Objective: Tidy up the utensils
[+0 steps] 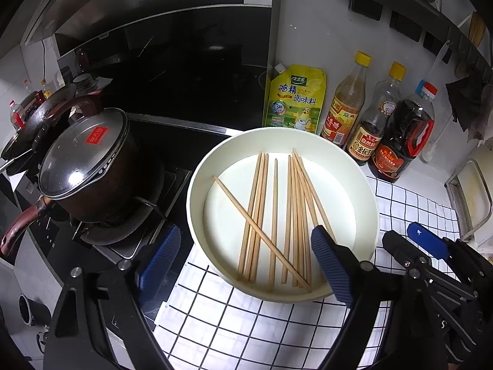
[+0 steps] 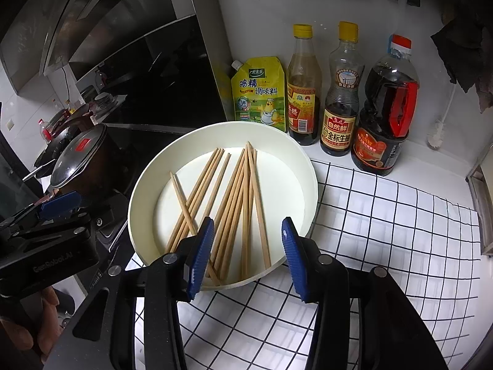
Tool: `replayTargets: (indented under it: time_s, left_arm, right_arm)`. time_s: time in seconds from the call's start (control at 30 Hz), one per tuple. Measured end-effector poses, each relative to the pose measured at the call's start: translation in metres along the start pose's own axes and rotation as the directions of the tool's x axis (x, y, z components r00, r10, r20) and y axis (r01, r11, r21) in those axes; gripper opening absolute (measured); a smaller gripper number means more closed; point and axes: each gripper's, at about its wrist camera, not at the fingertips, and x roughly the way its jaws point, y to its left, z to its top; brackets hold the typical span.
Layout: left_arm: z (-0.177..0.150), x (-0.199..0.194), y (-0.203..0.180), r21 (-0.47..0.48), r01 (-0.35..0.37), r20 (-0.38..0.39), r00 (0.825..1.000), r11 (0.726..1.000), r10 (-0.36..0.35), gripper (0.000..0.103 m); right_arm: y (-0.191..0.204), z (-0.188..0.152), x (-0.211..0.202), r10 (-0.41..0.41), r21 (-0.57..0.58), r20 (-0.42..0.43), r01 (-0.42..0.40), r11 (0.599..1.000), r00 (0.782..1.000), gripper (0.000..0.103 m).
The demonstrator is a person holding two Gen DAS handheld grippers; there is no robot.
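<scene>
I hold my left gripper [image 1: 246, 265] spread wide over the near rim of the round cream tray [image 1: 197, 185], where the wooden chopsticks [image 1: 277, 215] lie loose; my right gripper [image 2: 248, 259] hangs half apart, gripping nothing, above the chopsticks' near ends.

stove and seasonings on the counter

ahead of the tongs stand a yellow seasoning pouch [image 1: 294, 98], then three sauce bottles [image 1: 374, 120] to its right; a lidded pot [image 1: 86, 163] sits on the stove far left; checked mat [image 1: 246, 323] below.
</scene>
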Motion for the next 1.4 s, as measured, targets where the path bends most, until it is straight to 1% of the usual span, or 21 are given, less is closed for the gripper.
replayTargets:
  time_s: [0.4,0.6,1.0,1.4]
  left_arm:
    - [-0.0011,-0.0012,0.0016,-0.001,-0.012,-0.009,1.0,1.0,0.012,0.093]
    - [-0.0017,-0.0001,0.0031,-0.008,-0.026,-0.021,0.999,1.0,0.026,0.093]
    - [-0.0016,-0.0014,0.0074,-0.03,-0.045,-0.022,0.999,0.999,0.045,0.093]
    - [-0.0015,-0.004,0.0083,-0.029,-0.039,-0.019,0.999,0.999,0.038,0.093]
  right_arm:
    - [-0.0001,-0.0009,-0.0031,0.0,-0.003,0.003,0.0,1.0,1.0,0.045]
    - [0.0006,-0.0015,-0.0047,0.001,-0.009,0.006,-0.001,1.0,1.0,0.045]
    - [0.0025,-0.0007,-0.0055,-0.001,-0.018,0.008,0.001,1.0,1.0,0.045]
    - [0.005,-0.001,-0.0073,0.0,-0.026,0.01,0.0,1.0,1.0,0.045]
